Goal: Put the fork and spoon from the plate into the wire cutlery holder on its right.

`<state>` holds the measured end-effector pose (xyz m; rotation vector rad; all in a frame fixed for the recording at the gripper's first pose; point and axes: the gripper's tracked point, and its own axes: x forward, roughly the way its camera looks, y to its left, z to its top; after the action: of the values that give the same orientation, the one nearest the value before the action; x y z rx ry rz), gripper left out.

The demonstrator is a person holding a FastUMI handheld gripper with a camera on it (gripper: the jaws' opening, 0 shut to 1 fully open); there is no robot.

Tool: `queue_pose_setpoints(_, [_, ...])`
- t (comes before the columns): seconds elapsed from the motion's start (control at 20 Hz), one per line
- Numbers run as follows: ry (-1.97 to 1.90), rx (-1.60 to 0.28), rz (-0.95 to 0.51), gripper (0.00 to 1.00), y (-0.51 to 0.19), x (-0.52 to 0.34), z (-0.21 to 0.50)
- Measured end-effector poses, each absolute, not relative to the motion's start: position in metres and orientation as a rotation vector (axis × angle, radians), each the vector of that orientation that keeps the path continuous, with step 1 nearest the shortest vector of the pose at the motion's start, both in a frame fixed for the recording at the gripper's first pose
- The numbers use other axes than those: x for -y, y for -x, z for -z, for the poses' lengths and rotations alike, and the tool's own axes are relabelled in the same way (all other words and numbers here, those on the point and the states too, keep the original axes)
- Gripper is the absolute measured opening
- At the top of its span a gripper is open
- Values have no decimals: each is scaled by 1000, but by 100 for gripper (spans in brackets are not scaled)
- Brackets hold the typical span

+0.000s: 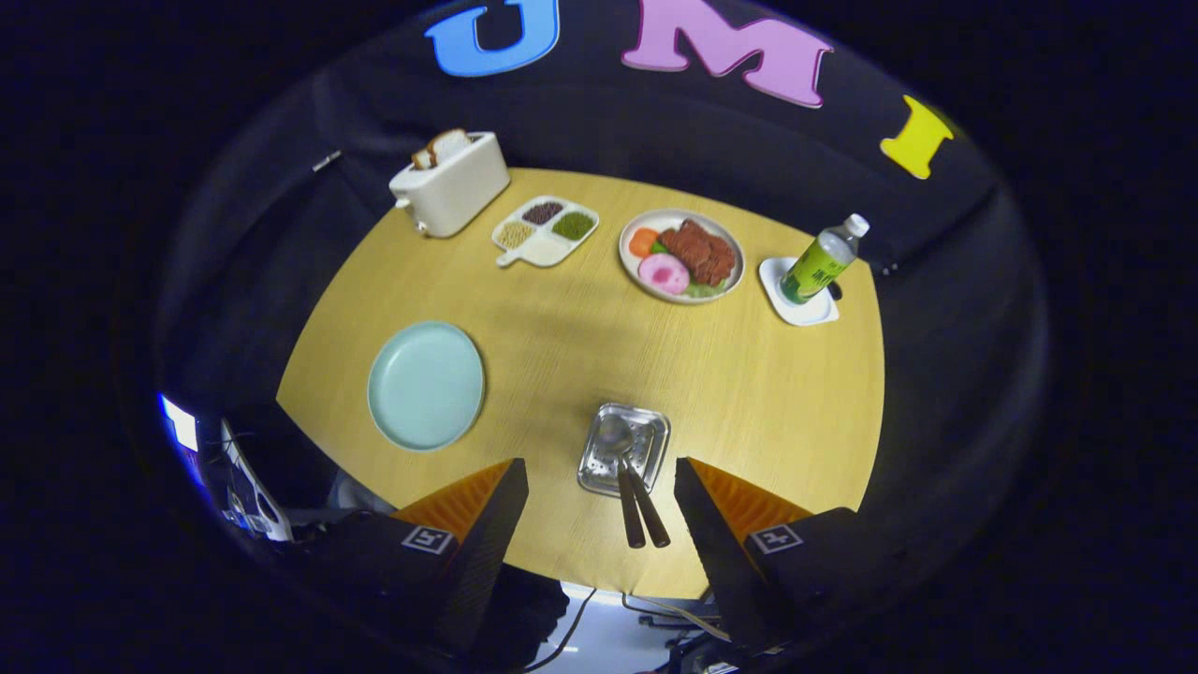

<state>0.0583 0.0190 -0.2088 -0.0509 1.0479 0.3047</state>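
Note:
The pale green plate (426,384) lies bare on the wooden table (749,393), beyond my left finger. To its right stands the square metal cutlery holder (657,423), just ahead of and between my fingers. A spoon (615,436) and a second utensil, probably the fork (652,513), rest in it. Their two dark handles stick out over its near rim toward me, side by side. My gripper (599,465) hovers above the holder, open, with nothing between its fingers (496,505). The handles lie in the gap below, apart from both pads.
At the table's far side stand a white toaster (454,183) with bread, a divided dish (546,229) of beans, a plate of food (681,255), and a green bottle (824,262) on a white coaster (798,304). The table's near edge runs under my fingers.

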Motion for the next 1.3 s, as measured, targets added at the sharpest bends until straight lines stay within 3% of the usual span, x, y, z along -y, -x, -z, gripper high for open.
queue_pose_setpoints(0.25, [-1,-681,-171,99,-82,5,139])
queue_pose_setpoints(0.55, [-34,-349,-183,99,-66,11,90])
queue_pose_setpoints(0.85, [-66,-236,-226,98,-59,22,80])
queue_pose_setpoints(1.3, [-78,-197,-165,98,-54,32,83])
